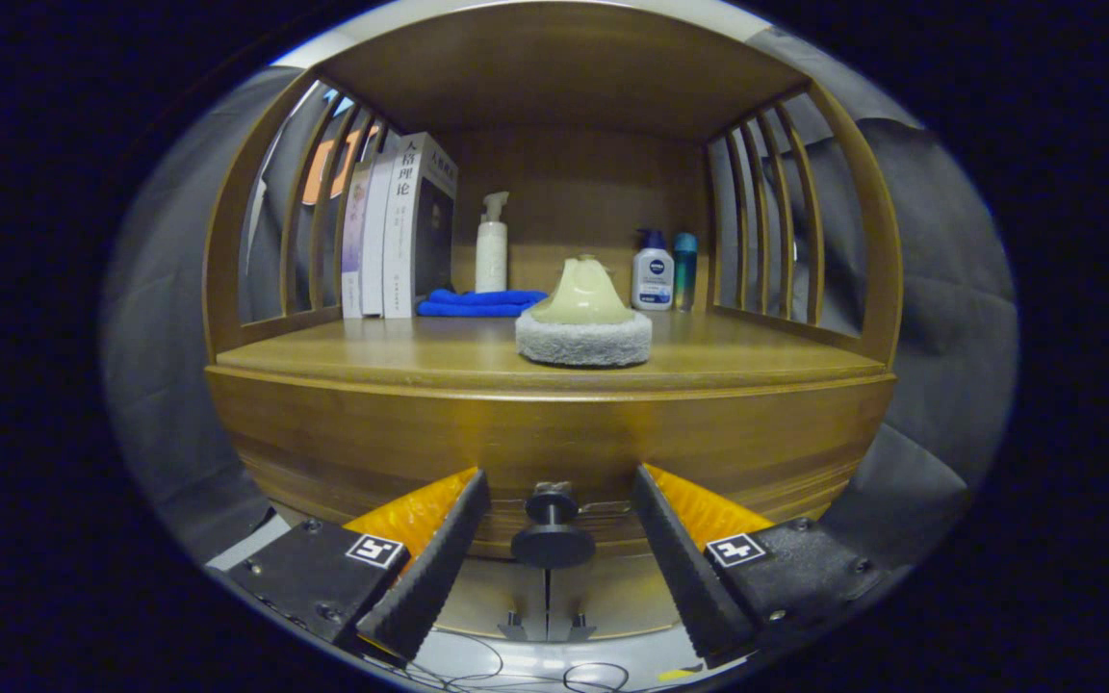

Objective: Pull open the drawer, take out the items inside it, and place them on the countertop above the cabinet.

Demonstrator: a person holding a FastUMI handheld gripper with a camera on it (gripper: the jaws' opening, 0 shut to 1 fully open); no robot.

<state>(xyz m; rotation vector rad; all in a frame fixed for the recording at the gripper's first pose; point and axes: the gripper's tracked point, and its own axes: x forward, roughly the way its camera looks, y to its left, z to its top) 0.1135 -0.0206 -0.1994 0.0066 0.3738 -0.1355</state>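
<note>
A wooden cabinet stands straight ahead. Its drawer front [554,448] is closed, with a black round knob [553,529] low in the middle. My gripper [554,525] is open, and the knob sits between the two black fingers [439,558] without either touching it. Above the drawer is the countertop [372,356], a wooden shelf with slatted sides. On it, near the front, rests a round grey scrubbing pad with a pale yellow handle [583,322]. The inside of the drawer is hidden.
At the back of the countertop stand several books [400,231], a white pump bottle [491,245], a folded blue cloth [477,302], a white-and-blue bottle [653,272] and a teal bottle [684,269]. Thin cables [516,674] lie on the pale floor below.
</note>
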